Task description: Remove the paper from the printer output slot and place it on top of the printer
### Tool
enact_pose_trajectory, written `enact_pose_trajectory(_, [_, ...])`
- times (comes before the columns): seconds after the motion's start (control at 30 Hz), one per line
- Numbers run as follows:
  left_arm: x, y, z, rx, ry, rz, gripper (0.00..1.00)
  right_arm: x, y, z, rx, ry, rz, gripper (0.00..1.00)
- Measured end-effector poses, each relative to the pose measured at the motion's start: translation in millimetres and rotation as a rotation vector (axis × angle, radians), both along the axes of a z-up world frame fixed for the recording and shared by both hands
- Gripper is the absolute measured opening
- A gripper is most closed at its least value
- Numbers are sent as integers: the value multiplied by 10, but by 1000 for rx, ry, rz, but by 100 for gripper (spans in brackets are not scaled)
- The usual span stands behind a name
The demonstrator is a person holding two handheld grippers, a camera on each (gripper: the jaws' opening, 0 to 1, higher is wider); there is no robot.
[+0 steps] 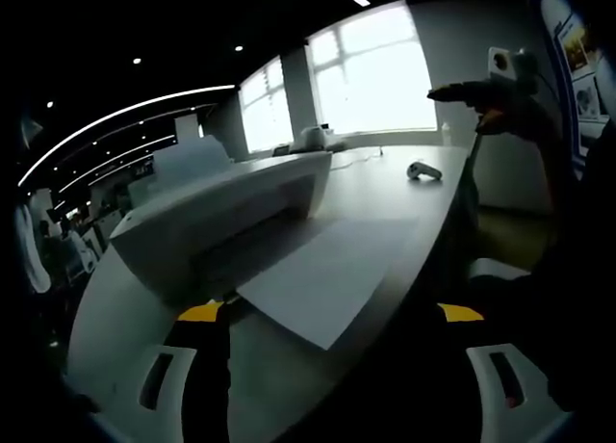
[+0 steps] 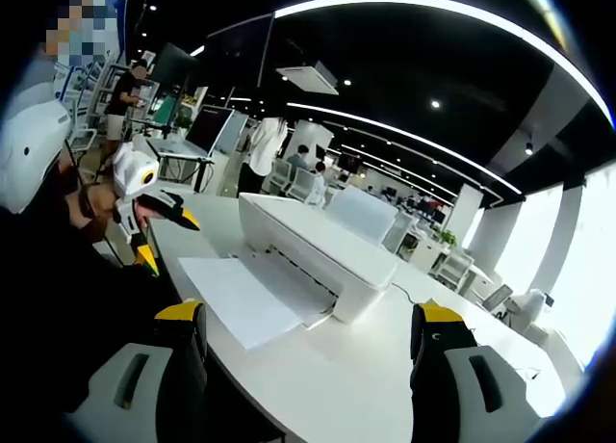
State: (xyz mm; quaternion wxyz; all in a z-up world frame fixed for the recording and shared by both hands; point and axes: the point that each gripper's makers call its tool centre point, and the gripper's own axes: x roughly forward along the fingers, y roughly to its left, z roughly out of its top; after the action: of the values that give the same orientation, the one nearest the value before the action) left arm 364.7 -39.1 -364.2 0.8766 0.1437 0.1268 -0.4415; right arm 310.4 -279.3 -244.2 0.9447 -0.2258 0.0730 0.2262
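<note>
paper (image 2: 241, 297): white sheet, flat, in output slot | printer (image 2: 313, 246): white

My right claw (image 2: 308, 366) hanging open over the white counter (image 2: 385, 385), printer (image 2: 318, 250) ahead, paper (image 2: 241, 297) lying in its output slot, left claw (image 2: 159, 226) beyond.

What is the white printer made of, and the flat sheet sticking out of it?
The printer looks like smooth white moulded plastic: rounded edges, a soft even sheen. The sheet in its output slot looks like ordinary matte paper: very thin, flat, with crisp straight edges, no shine. I am judging by looks alone.
</note>
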Motion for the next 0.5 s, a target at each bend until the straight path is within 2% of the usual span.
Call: enact_pose_trajectory(0.5, [23, -17, 2, -2, -5, 0, 89, -8, 7, 19, -2, -3, 3, 83])
